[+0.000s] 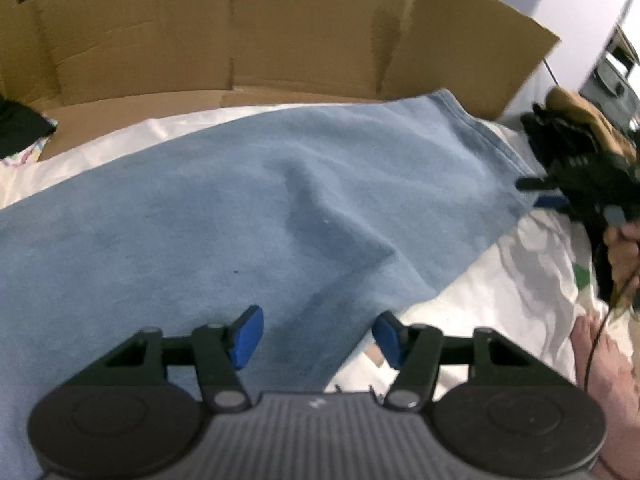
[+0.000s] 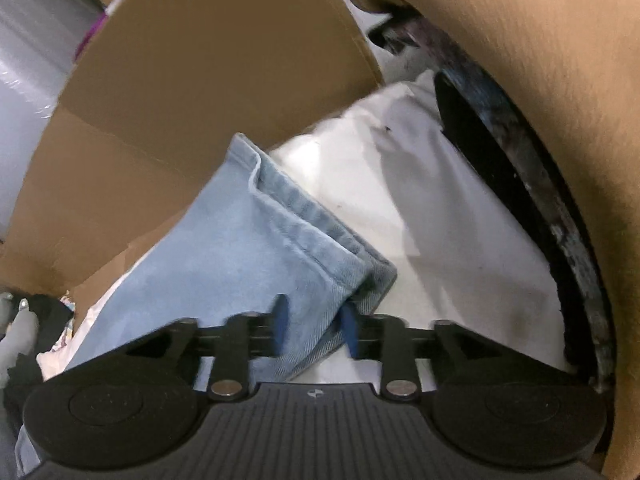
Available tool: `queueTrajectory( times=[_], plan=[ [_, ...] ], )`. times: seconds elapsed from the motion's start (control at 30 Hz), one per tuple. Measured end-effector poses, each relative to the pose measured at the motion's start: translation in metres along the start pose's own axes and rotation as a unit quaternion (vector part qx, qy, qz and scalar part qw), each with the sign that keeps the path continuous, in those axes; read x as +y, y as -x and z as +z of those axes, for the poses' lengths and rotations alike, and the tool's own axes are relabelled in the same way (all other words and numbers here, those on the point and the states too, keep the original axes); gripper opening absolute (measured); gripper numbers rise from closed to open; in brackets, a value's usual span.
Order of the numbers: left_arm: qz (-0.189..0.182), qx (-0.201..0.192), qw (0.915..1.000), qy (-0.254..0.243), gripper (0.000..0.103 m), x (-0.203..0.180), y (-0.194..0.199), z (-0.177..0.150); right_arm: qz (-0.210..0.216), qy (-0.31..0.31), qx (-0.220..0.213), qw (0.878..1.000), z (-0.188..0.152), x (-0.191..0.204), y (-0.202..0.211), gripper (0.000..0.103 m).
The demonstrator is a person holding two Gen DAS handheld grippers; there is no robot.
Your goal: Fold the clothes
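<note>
Pinching the hemmed corner of the blue garment (image 2: 256,248), the right gripper (image 2: 314,328) grips; the left gripper (image 1: 316,336) hovers spread.

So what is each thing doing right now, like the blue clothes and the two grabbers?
Blue garment: spread over the white sheet, hemmed corner doubled over.
Left gripper: open above the garment, holding nothing.
Right gripper: fingers partly closed around the garment's hem corner; too blurred to tell if they pinch it.
White sheet: rumpled.
Cardboard box: flattened, propped up behind.
</note>
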State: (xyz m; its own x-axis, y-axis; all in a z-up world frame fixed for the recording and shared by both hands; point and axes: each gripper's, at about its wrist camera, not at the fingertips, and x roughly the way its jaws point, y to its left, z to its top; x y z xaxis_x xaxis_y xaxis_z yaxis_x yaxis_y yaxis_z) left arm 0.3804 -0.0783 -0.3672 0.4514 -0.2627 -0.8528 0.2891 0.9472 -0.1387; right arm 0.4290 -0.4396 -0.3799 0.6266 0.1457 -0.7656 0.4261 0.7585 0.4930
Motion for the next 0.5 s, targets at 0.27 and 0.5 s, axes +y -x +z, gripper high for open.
queueTrajectory(
  times=[0.27,0.5],
  plan=[
    [-0.009,-0.003,0.9994,-0.034,0.045,-0.009,0.0,0.001,-0.019,-0.005,-0.025,0.999,0.006,-0.006,0.001,0.014],
    [-0.01,-0.016,0.9996,-0.02,0.043,-0.002,0.007,0.013,-0.015,-0.004,-0.007,1.0,0.002,0.002,0.005,0.029]
  ],
)
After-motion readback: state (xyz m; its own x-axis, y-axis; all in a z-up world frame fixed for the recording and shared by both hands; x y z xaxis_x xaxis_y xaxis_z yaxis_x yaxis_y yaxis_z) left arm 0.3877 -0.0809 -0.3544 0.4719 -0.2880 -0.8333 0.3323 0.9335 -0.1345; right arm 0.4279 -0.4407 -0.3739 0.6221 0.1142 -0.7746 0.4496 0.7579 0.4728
